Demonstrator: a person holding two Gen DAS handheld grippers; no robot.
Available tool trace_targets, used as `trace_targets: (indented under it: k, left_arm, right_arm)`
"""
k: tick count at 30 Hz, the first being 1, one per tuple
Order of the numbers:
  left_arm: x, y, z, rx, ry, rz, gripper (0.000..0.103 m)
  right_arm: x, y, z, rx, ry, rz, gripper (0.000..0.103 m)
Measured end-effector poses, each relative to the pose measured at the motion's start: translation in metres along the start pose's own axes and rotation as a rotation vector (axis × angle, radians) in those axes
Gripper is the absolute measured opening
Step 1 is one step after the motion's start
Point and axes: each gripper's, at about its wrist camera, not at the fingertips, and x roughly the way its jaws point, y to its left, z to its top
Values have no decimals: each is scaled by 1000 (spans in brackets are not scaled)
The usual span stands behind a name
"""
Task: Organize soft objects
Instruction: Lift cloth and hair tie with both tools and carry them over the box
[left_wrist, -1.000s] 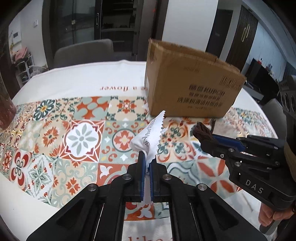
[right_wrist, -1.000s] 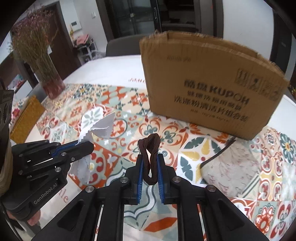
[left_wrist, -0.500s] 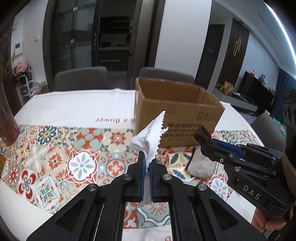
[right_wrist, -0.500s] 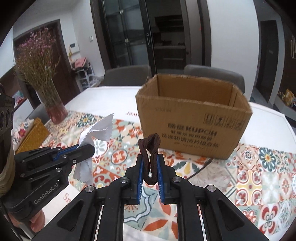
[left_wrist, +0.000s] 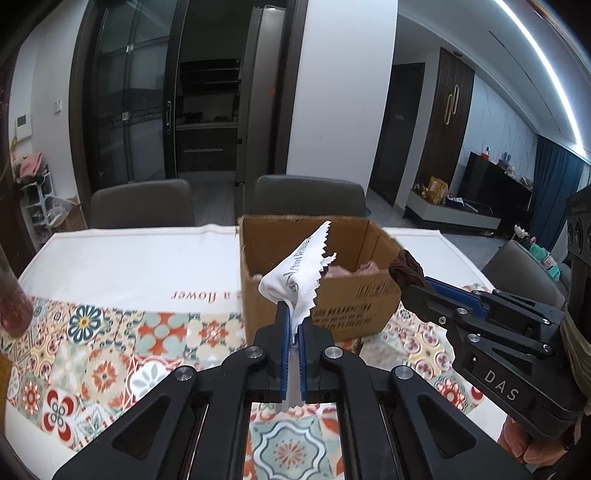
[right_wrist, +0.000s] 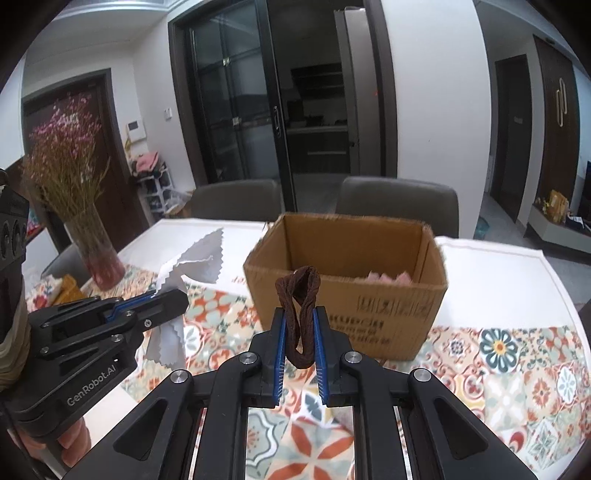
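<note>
Both grippers rose: left gripper (left_wrist: 291, 314) pinches cloth (left_wrist: 301, 273), right gripper (right_wrist: 299, 317) hairband (right_wrist: 300, 310)

Evenly lit indoors, moderately bright; strongest source a ceiling light strip (left_wrist: 535, 70) curving along the upper right of the left wrist view. Soft, faint shadows on the tablecloth (right_wrist: 491, 266). Heavy fisheye bending, black vignetted corners. Slight motion blur on the cardboard box (right_wrist: 369, 295) lettering; dark doorway behind

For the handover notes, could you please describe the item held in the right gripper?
Find the open cardboard box on the patterned tablecloth. In front of it the right gripper pinches a dark brown hair tie: a twisted loop, unlike the white zigzag-edged cloth opposite.
</note>
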Motion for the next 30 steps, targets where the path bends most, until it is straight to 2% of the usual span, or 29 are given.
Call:
trace_targets:
  k: [5,13,30]
  left_arm:
    - [6,-9,22,27,-19,-8,6]
    - [29,-18,45,70,-6,-20,6]
    - [93,-23,75,113,70,-46,6]
  right_arm:
    - [-3,-13,19,12,-34,-9,15]
    - [4,-27,41,7,-48,-23,15]
    - [43,-52,74,3,-11,-35,15]
